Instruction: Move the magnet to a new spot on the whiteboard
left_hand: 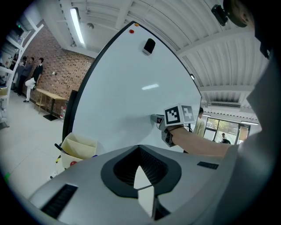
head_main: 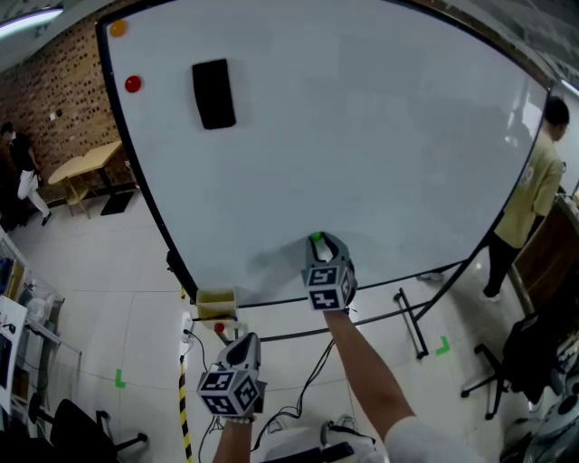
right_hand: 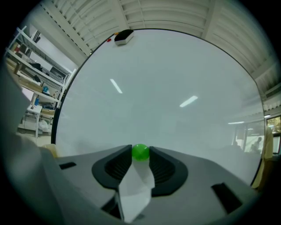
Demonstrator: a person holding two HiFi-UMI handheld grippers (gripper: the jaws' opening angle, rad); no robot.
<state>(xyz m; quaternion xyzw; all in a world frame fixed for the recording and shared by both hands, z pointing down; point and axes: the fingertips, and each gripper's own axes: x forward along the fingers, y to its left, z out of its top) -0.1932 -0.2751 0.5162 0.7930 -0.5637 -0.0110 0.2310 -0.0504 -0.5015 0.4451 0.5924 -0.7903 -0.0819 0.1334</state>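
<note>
Magnet (right_hand: 140, 152) green, pinched in right claw (head_main: 320, 244); two more, red (head_main: 133, 84), orange (head_main: 118, 28); left claw (left_hand: 139, 154) closed.

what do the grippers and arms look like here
Both the left hand-held gripper and the right hand-held gripper have smooth grey shells with black ribbed pads. Each carries a white cube with black square markers. The forearms are uncovered; a white sleeve shows on the right upper arm.

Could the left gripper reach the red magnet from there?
Probably not yet: nothing blocks it, but the left gripper hangs below the whiteboard and the red magnet sits near its top.
</note>
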